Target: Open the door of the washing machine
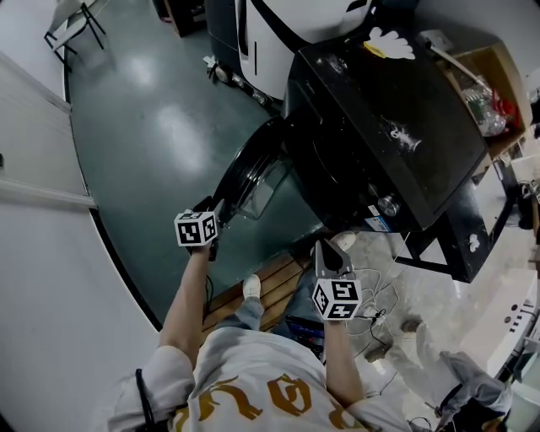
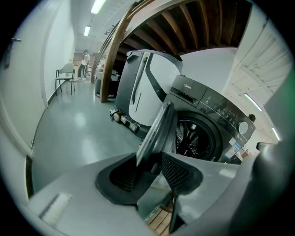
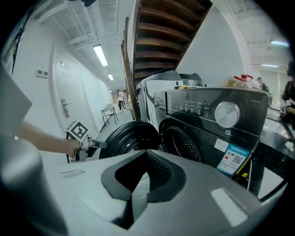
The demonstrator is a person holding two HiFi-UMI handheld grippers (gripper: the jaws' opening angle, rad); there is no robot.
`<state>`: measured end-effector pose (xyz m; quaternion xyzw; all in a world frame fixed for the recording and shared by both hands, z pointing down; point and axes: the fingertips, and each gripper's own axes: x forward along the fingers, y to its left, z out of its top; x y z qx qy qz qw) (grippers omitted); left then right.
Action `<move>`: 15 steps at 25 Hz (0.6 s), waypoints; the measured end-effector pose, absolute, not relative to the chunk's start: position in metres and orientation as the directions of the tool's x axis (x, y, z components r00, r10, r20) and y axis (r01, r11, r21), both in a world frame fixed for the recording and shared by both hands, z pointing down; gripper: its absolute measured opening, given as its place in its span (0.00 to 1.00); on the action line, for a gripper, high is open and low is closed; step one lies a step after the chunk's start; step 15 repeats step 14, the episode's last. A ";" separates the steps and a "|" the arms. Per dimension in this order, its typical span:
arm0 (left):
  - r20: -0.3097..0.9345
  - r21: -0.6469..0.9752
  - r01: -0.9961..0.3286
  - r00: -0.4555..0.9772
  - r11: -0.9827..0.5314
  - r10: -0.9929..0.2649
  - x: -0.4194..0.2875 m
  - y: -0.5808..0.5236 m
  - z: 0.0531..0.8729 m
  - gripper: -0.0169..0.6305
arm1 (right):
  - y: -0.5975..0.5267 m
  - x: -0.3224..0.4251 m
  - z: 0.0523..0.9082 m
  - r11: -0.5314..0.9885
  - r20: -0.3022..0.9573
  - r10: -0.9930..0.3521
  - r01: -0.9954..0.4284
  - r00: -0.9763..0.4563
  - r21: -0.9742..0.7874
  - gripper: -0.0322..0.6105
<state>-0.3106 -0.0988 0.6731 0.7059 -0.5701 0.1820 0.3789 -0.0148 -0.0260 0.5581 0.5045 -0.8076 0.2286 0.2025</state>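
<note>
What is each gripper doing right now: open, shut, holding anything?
Left gripper: closed on the rim of the washing machine door.
Right gripper: closed, holding nothing.

The door (image 1: 253, 173) stands swung out at the left of the washing machine (image 1: 396, 126), with its free edge between the left tongs (image 1: 218, 205). The right tongs (image 1: 327, 256) hang before the machine's front, apart from it. A white appliance (image 1: 283, 38) stands just behind the machine. A chair (image 1: 74, 21) stands far off down the floor (image 1: 152, 110).
</note>
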 end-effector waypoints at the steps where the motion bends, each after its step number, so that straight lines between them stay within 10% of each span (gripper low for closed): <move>1: 0.689 0.327 -0.943 0.282 -0.060 -0.667 -0.311 -0.099 0.673 0.28 | -0.025 -0.013 0.558 0.385 0.557 -0.723 -0.908 -0.407 -0.164 0.06; 15: 0.691 0.323 -0.946 0.264 -0.039 -0.673 -0.310 -0.094 0.675 0.28 | -0.012 0.004 0.554 0.364 0.548 -0.737 -0.916 -0.395 -0.171 0.06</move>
